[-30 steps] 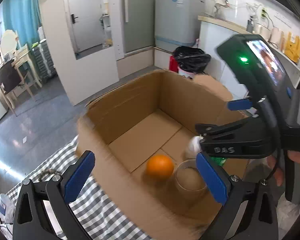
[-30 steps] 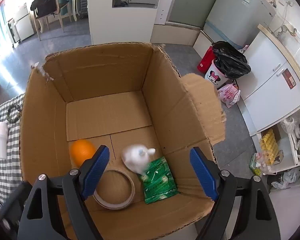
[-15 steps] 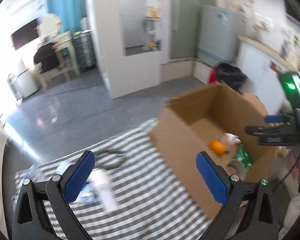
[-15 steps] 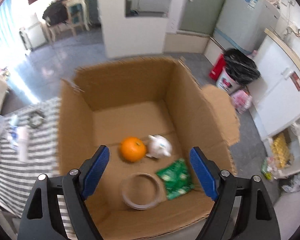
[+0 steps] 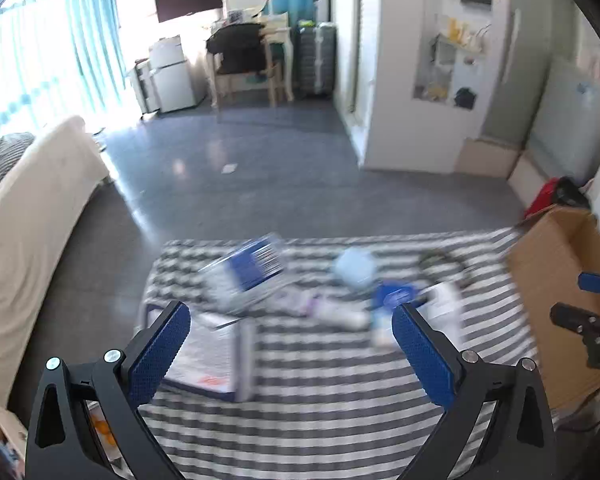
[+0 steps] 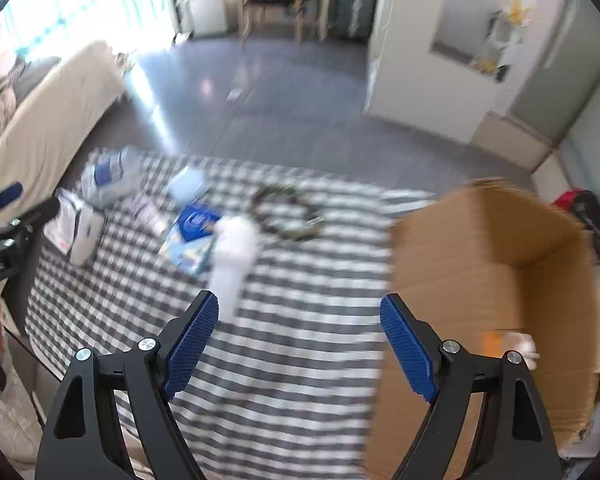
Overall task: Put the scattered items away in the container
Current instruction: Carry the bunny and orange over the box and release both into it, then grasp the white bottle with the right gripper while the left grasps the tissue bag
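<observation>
The cardboard box [image 6: 496,256] stands at the right end of the checked cloth [image 6: 292,344]; it also shows in the left wrist view [image 5: 548,276]. An orange [image 6: 494,340] and a white item lie inside it. Scattered on the cloth are a white bottle [image 6: 234,260], a blue packet [image 6: 194,226], a dark ring [image 6: 286,212], a light blue round item [image 6: 188,182], a blue-and-white pouch [image 5: 248,274] and a booklet [image 5: 212,354]. My left gripper [image 5: 290,354] is open and empty above the booklet. My right gripper [image 6: 298,344] is open and empty above the cloth, left of the box.
A cream sofa [image 5: 24,236] stands left of the table. Grey floor lies beyond, with a chair and desk [image 5: 244,60] at the back and a white partition wall [image 5: 428,80] to the right. A black bin bag [image 6: 592,216] sits behind the box.
Both grippers swung left, away from the box interior, and now look at the cloth with the scattered items. The box has shifted to the right edge of both views.
</observation>
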`<state>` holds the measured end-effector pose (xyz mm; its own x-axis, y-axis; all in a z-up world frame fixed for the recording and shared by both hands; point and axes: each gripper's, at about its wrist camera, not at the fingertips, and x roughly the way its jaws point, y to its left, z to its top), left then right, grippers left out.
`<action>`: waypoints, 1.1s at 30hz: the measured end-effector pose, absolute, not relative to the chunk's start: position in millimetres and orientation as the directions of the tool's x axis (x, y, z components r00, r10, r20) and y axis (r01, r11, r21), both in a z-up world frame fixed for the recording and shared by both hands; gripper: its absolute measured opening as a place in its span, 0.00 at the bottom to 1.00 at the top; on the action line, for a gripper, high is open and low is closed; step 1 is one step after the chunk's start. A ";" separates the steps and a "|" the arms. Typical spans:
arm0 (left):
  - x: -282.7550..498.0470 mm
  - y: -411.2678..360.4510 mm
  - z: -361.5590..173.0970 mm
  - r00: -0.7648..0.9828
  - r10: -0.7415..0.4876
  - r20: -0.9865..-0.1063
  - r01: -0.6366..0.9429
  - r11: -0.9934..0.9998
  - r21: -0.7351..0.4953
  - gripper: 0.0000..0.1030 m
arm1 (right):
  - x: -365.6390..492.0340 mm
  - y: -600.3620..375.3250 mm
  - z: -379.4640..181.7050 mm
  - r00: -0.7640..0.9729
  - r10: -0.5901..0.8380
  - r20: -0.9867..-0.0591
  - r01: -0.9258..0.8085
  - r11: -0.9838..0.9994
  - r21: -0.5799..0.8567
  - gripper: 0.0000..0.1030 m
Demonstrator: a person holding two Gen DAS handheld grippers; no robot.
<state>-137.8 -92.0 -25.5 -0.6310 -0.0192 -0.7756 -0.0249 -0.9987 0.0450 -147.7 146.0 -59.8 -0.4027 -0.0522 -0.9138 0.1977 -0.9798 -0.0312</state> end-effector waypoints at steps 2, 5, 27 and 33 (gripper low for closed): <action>-139.0 -111.7 -41.0 -0.618 -0.035 -0.786 -0.011 -0.998 0.054 1.00 | -154.3 130.8 -82.7 -0.361 -0.038 -0.932 0.206 -0.978 -0.040 0.81; -142.3 -139.5 -64.5 -0.581 -0.049 -0.813 0.010 -0.999 0.053 1.00 | -160.6 115.9 -111.6 -0.308 -0.016 -0.951 0.203 -0.978 -0.049 0.81; -160.0 -172.2 -121.3 -0.502 0.041 -0.864 -0.024 -0.999 -0.034 1.00 | -170.1 96.3 -159.8 -0.223 0.097 -0.970 0.175 -0.975 -0.138 0.81; -147.5 -182.8 -117.1 -0.449 0.104 -0.887 -0.023 -0.994 -0.105 1.00 | -158.1 98.7 -158.4 -0.230 0.078 -0.970 0.183 -0.976 -0.122 0.81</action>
<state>-147.5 -182.8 -117.1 -0.4495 0.1041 -0.8872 -0.0228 -0.9942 -0.1051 -158.1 98.7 -158.4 -0.2305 0.0778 -0.9700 0.1829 -0.9756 -0.1217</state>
